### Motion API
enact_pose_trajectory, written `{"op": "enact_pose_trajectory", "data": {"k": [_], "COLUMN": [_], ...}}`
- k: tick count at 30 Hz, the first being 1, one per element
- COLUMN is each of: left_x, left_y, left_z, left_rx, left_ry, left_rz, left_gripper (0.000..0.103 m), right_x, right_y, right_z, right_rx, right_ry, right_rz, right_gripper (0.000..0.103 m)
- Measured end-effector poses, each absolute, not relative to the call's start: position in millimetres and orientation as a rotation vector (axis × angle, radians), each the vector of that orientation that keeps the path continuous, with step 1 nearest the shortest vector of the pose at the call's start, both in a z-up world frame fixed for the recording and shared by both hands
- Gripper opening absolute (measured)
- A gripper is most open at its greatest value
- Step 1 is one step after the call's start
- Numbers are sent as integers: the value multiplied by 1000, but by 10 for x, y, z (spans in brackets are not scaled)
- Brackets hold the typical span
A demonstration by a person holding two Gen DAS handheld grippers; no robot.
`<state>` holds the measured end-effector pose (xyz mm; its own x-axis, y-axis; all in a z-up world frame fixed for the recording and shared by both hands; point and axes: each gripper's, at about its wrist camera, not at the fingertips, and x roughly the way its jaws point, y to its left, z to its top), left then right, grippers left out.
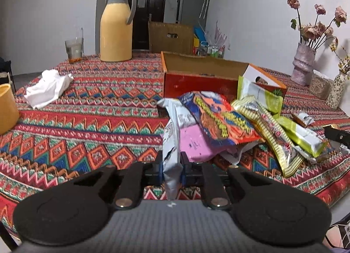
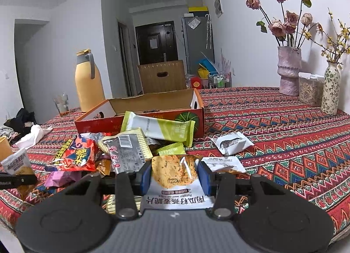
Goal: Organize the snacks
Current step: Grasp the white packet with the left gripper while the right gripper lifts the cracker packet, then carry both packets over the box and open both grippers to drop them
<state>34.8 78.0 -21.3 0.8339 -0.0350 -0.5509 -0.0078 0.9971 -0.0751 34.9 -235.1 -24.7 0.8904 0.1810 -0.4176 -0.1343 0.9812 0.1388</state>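
**Here: two grippers, each closed on a snack packet above a patterned table**

Here the patterned tablecloth (image 2: 284, 126) covers the whole table. On it lies an open cardboard box (image 2: 153, 108) with red sides, its lid folded back and nothing visible inside. A yellow flask (image 1: 116, 27) stands behind the box to the left, beside a clear cup (image 1: 74, 48). A pink vase (image 2: 288, 71) of dried roses, a clear jar (image 2: 309, 89) and a floral vase (image 2: 331, 91) stand along the right wall. A crumpled white tissue (image 1: 47, 88) lies well to the left.

Between the grippers and the box sits a heap of snack packets: an orange packet (image 1: 221, 119), a green-and-white bar (image 2: 157, 128) leaning on the box front, and a pink packet (image 1: 194, 141) beneath. These crowd the path to the box. Two small white packets (image 2: 231, 143) lie apart on the right.

The left gripper (image 1: 171, 166) is pinched tight on a white packet (image 1: 172, 135), lifted edge-on. The right gripper (image 2: 175, 175) stands partly closed, its blue pads pressing both sides of a cracker packet (image 2: 175, 178).
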Motion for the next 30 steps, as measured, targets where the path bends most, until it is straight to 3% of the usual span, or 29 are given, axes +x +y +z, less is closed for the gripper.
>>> {"op": "enact_pose_trajectory", "data": {"k": [14,30], "left_x": [553,1484], "left_y": [692,405], "left_z": [362,761], "left_rx": [-15,17], "left_ry": [438,387], "left_rz": [-3,-24], "left_gripper": [14,14], "right_x": [624,1552], "right_y": [-2284,-2195], "right_z": [54,472], "right_rx": [87,90], "right_ry": [366,280], "right_rz": [189,217], "right_gripper": [44,44]}}
